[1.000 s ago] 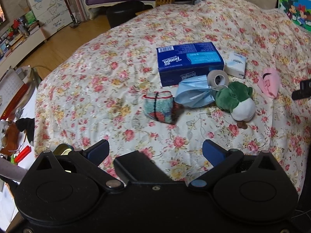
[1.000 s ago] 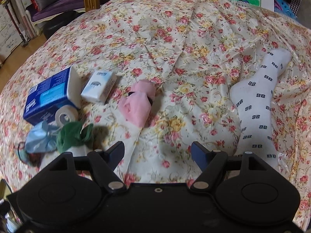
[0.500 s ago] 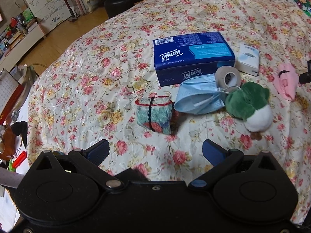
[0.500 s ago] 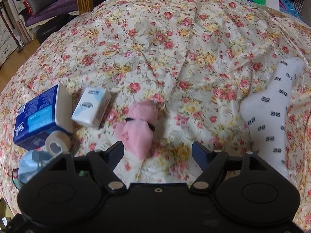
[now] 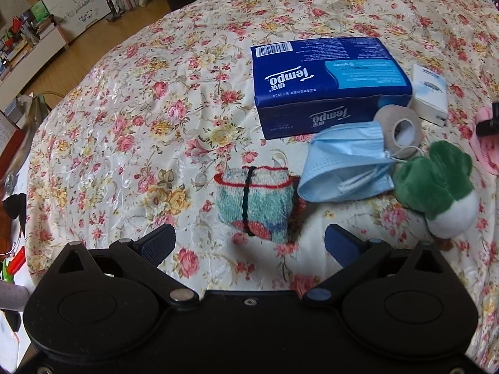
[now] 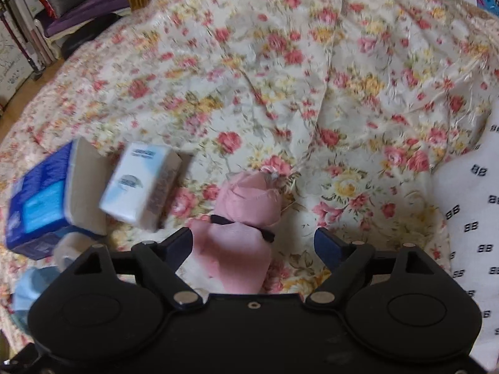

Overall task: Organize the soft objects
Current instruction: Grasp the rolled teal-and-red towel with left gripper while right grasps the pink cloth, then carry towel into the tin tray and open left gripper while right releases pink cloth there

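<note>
On the floral bedspread (image 5: 140,118) lie a knitted teal-and-red sock (image 5: 255,202), a blue face mask (image 5: 346,168), a green-and-white plush (image 5: 439,187) and a pink sock (image 6: 240,227). My left gripper (image 5: 249,243) is open, its jaws either side of the knitted sock's near end. My right gripper (image 6: 254,244) is open, with the pink sock lying between its jaws. A white patterned sock (image 6: 471,218) lies at the right. The pink sock's edge shows in the left wrist view (image 5: 486,143).
A blue Tempo tissue pack (image 5: 327,84), a roll of tape (image 5: 402,127) and a small white tissue packet (image 6: 140,184) lie among the soft things. The bed's left edge drops to a wooden floor (image 5: 62,62) with shelves and furniture.
Both grippers have moved forward and down: the left one onto the knitted sock, the right one onto the pink sock. Both stay open.
</note>
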Action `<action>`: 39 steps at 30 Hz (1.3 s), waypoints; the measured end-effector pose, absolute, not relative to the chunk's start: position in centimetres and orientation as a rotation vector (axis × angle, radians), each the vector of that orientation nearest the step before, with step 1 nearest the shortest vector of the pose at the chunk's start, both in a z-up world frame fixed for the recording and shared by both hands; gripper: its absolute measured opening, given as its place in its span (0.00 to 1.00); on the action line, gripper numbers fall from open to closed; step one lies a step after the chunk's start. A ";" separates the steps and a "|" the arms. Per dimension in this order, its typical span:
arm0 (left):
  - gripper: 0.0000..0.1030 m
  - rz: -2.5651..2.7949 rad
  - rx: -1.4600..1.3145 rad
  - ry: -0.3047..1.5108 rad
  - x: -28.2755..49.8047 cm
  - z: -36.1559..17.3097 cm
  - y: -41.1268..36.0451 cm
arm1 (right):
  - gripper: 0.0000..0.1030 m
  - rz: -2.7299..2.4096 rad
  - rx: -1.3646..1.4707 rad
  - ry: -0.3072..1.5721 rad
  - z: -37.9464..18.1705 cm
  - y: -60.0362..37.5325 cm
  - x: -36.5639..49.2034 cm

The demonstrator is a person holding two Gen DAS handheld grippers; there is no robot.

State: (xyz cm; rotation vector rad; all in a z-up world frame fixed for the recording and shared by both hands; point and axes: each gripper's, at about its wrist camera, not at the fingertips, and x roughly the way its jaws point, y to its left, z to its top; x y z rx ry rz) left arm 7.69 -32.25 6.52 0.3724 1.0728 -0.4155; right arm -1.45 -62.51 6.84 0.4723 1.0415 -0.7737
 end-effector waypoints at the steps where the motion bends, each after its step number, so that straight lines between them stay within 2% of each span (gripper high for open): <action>1: 0.96 -0.416 0.371 1.075 8.0 6.3 -32.4 | 0.81 -0.780 0.469 1.047 6.3 -62.7 -1.3; 5: 0.96 -0.406 0.391 1.085 9.1 5.2 -33.2 | 0.83 -0.792 0.436 1.028 5.2 -62.7 -1.2; 7: 0.96 -0.397 0.411 1.094 9.7 4.6 -33.6 | 0.75 -0.786 0.419 1.021 5.4 -62.5 -1.2; 9: 0.96 -0.387 0.419 1.092 10.1 4.1 -33.7 | 0.49 -0.765 0.404 1.011 5.6 -62.3 -1.2; 10: 0.92 -0.387 0.413 1.090 10.2 3.9 -33.7 | 0.40 -0.746 0.396 1.009 5.9 -62.1 -1.2; 11: 0.82 -0.395 0.401 1.092 10.4 3.9 -33.6 | 0.35 -0.732 0.391 1.010 6.1 -61.9 -1.2; 12: 0.77 -0.410 0.384 1.106 10.5 3.8 -33.5 | 0.31 -0.737 0.378 1.007 6.3 -61.7 -1.2; 13: 0.65 -0.438 0.354 1.129 10.7 3.7 -33.3 | 0.30 -0.739 0.367 1.004 6.5 -61.6 -1.3; 16: 0.60 -0.456 0.278 1.150 10.7 3.9 -32.6 | 0.28 -0.729 0.372 0.993 7.0 -61.5 -1.9; 24: 0.59 -0.435 0.246 1.081 8.8 7.6 -30.7 | 0.27 -0.694 0.430 0.915 10.0 -61.3 -5.9; 32: 0.59 -0.414 0.185 1.040 6.2 11.5 -25.1 | 0.28 -0.679 0.568 0.828 13.2 -59.6 -11.0; 35: 0.59 -0.388 0.169 1.038 5.3 12.1 -22.0 | 0.28 -0.648 0.583 0.803 12.7 -56.8 -12.6; 39: 0.59 -0.331 0.144 1.038 4.4 12.3 -17.6 | 0.28 -0.643 0.485 0.864 11.1 -52.0 -13.4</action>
